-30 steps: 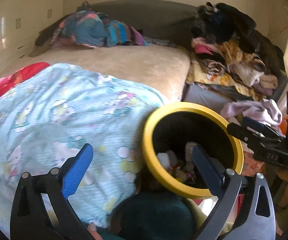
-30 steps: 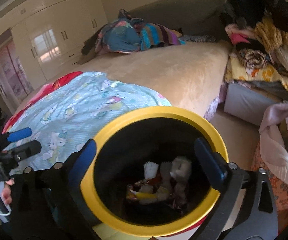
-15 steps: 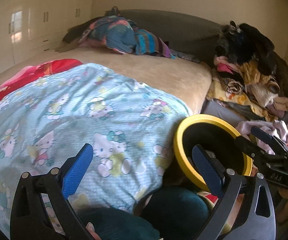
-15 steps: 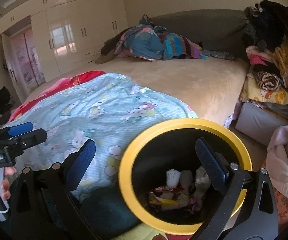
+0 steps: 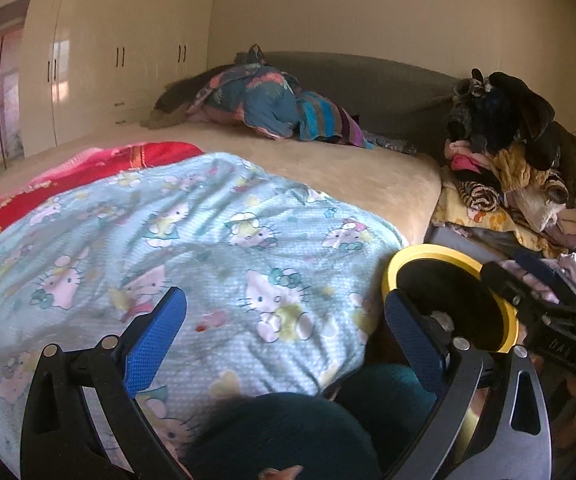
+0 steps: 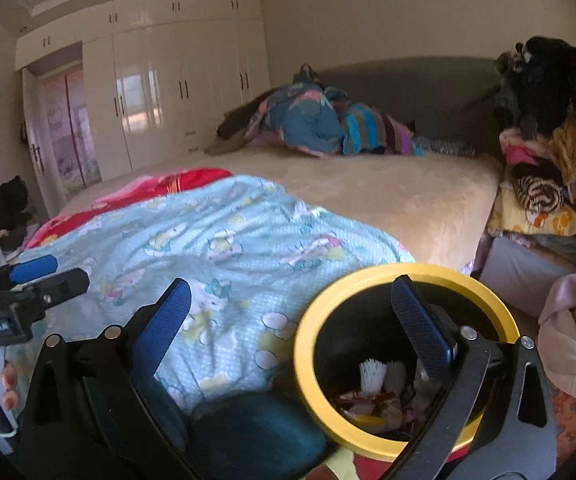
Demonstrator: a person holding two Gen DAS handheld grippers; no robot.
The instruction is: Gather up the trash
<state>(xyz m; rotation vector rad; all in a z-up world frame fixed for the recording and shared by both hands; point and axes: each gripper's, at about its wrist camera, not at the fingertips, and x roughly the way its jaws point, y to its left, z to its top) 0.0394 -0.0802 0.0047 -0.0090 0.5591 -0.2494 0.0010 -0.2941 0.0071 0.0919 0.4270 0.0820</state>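
Note:
A black bin with a yellow rim (image 6: 368, 280) stands on the floor beside the bed, with white paper and coloured wrappers (image 6: 372, 396) lying at its bottom. My right gripper (image 6: 290, 316) is open above the bin's left side, one blue pad over the opening, nothing between the fingers. The left wrist view has the bin's yellow rim (image 5: 420, 254) at lower right. My left gripper (image 5: 283, 326) is open over the light blue cartoon-print blanket (image 5: 191, 240), empty. The left gripper also shows at the left edge (image 6: 27, 280) of the right wrist view, held by a hand.
A wide bed with a beige cover (image 6: 388, 188) fills the middle, crumpled clothes (image 6: 320, 124) at its head. A tall heap of clothes and a dark plush toy (image 5: 504, 160) stands right of the bed. White wardrobes (image 6: 175, 92) line the far left wall. Someone's dark teal knee (image 5: 279, 432) is below.
Both grippers have risen and swung left, away from the bin. The bin has slid to the lower right in both views and more of the bed and wardrobes shows. Both stay open.

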